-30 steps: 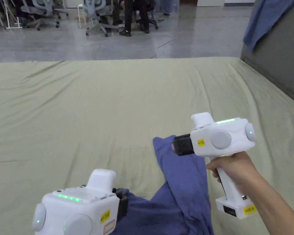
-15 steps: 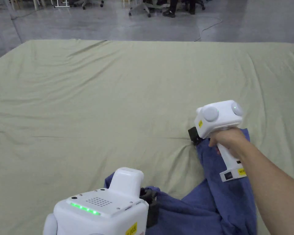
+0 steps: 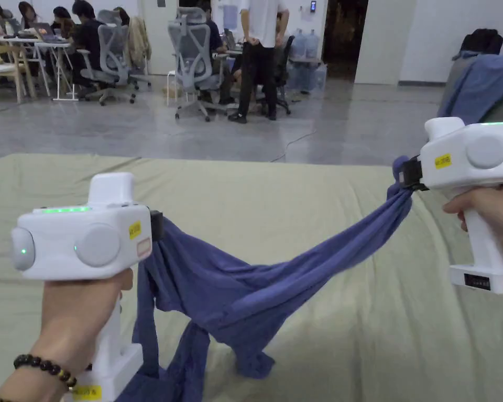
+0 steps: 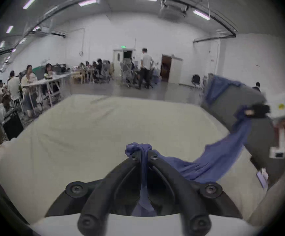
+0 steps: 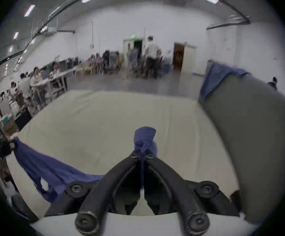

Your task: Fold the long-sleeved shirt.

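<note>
A blue long-sleeved shirt hangs in the air between both grippers, sagging in the middle above the pale green sheet. My left gripper is shut on one bunched end of the shirt, low at the left. My right gripper is shut on the other end, higher at the right. The lowest folds and a sleeve trail down to the sheet. In the left gripper view the right gripper shows far right with cloth in it.
A grey upright panel with another blue garment draped over it stands along the sheet's right side. Beyond the far edge lie a grey floor, office chairs, tables and several people.
Both grippers have risen from the sheet and moved apart, lifting the shirt and stretching it between them. The head camera has tilted up.
</note>
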The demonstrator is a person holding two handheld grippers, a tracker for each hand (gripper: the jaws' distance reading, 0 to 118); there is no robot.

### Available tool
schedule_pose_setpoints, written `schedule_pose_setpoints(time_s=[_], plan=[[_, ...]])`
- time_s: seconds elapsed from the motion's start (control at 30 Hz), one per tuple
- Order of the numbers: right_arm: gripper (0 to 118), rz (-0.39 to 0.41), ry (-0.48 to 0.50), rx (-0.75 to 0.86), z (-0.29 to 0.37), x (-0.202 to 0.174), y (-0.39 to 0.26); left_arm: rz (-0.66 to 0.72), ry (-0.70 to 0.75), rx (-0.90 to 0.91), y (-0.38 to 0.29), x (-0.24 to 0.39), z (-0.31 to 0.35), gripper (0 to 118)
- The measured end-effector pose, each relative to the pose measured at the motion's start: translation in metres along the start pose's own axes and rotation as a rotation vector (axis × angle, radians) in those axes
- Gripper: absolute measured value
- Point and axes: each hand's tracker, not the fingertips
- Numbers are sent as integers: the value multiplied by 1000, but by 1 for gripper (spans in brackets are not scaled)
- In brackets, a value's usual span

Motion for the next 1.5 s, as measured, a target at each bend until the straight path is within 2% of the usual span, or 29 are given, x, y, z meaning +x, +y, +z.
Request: schedule_pose_setpoints(time_s=[0.07,0.13,0.23,0.33,0.53,0.63,0.77,0.93,1.13,1.3,1.37,1.5], plan=[[0,-8,-51,81,31,13,29,-6,19,38,45,-2,-6,1],[0,-50,-70,148,53,25,59,-48,66,50,92,3,-8,1],[0,-89,-133,206,65,37,96,-114,121,72,146,9,-19,1],[0,-128,-170,234,68,50,122,-94,189,121,191,14,-18,1],[0,-148,-229,283,68,65,150,-136,180,218,242,26,-8,1],[0,-169,-237,295,60,66,144,-160,220,189,244,34,-12,1],[0,-152,-230,189,21,60,101,-214,194,160,204,36,-30,1],[0,-260,-159,24,-54,54,-4,-204,178,-19,106,20,-82,1],[0,-271,-131,-184,-110,33,-119,-179,159,-204,6,2,-121,1],[0,-294,-79,-155,-85,33,-141,-182,147,-177,-9,-11,-101,1],[0,-280,-11,-122,-56,35,-148,-184,128,-161,-14,-18,-74,1],[0,-239,30,-151,15,35,-196,-216,54,-194,-60,-33,1,1]])
